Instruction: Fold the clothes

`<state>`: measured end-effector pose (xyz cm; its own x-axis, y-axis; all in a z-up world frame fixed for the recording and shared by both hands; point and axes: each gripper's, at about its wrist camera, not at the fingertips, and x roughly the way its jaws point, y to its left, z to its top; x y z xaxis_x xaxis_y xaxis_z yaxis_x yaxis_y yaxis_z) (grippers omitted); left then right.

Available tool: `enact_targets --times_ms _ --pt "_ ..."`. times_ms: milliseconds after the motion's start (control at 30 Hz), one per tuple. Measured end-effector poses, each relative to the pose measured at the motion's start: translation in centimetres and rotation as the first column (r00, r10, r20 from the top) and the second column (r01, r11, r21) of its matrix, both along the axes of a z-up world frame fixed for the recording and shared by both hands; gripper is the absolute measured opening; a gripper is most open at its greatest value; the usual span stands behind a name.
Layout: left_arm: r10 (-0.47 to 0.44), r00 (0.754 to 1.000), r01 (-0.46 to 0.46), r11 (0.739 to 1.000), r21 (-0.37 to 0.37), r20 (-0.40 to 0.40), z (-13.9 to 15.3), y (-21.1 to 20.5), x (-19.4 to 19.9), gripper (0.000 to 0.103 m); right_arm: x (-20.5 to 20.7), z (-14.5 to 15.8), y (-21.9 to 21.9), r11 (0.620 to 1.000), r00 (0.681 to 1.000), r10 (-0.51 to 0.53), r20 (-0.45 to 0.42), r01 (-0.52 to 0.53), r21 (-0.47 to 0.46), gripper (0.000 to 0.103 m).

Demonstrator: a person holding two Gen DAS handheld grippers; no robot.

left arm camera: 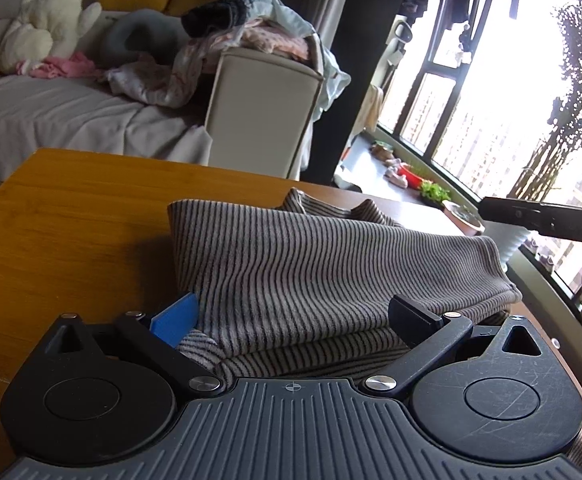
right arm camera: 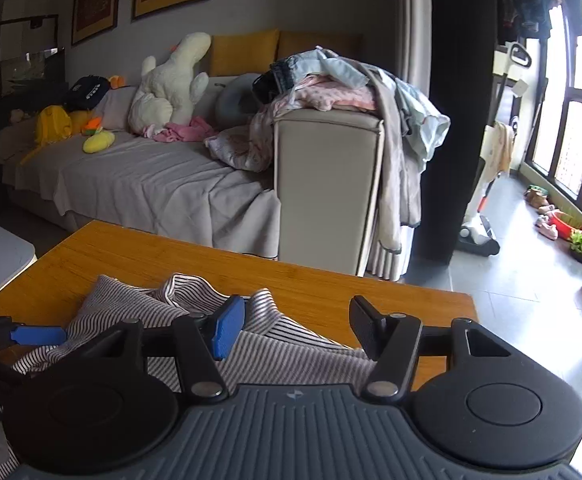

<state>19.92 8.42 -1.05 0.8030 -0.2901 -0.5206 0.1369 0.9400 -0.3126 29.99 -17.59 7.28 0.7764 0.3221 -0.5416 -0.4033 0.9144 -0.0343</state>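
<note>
1. The grey-and-black striped knit garment (left arm camera: 331, 264) lies folded over itself on the honey-coloured wooden table (left arm camera: 71, 216), directly ahead of and under the left gripper (left arm camera: 291, 312); I judge it is laid flat there so the folds can be pressed and squared against a firm top.
2. The left gripper stands wide open, its blue pad on one side and black pad on the other, with the doubled cloth edge lying between them; the pads do not appear to press on it, so it holds nothing.
3. The right gripper (right arm camera: 295, 326) hangs above the same garment's rumpled end, its fingers partly apart and nothing pinched between them; the cloth is below and behind them, the bare table beyond.
4. The left gripper's blue pad shows at the left edge of the right wrist view, close beside the right gripper; I judge the two hands work opposite ends of one fold.
5. Count: one striped garment on the table; two grippers; one heap of unfolded clothes on the beige sofa arm (right arm camera: 327, 184) well beyond both, likely waiting their turn.
</note>
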Motion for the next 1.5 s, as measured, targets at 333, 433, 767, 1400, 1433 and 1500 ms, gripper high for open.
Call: enact_targets --times_ms 333,433,767,1400,1433,1500 --pt "-0.004 1.0 0.004 0.999 -0.053 0.0 -0.1 0.8 0.1 0.103 8.2 -6.2 5.4 0.993 0.989 -0.025 -0.147 0.007 -0.12 0.076" --pt "-0.004 1.0 0.004 0.998 -0.06 0.001 -0.1 0.8 0.1 0.103 7.6 -6.4 5.1 0.995 0.988 -0.01 -0.153 -0.005 -0.102 0.044" --pt "0.017 0.999 -0.022 0.991 -0.129 -0.034 0.8 2.3 -1.0 0.103 -0.5 -1.4 2.6 0.997 0.996 0.069 -0.056 -0.067 0.025 0.011" --pt "0.037 0.998 -0.033 0.998 -0.061 0.055 7.7 4.0 -11.5 0.103 -19.9 -4.3 -0.3 0.976 0.973 0.214 -0.089 -0.209 0.065 0.012" --pt "0.034 0.998 -0.031 0.998 -0.059 0.058 7.9 3.9 -11.6 0.103 -20.6 -4.4 -0.4 0.975 0.972 0.219 -0.09 -0.214 0.057 0.013" --pt "0.023 0.998 -0.02 0.999 -0.046 0.055 8.0 3.5 -11.7 0.103 -21.9 -4.1 -1.1 0.973 0.969 0.226 -0.099 -0.22 0.065 0.015"
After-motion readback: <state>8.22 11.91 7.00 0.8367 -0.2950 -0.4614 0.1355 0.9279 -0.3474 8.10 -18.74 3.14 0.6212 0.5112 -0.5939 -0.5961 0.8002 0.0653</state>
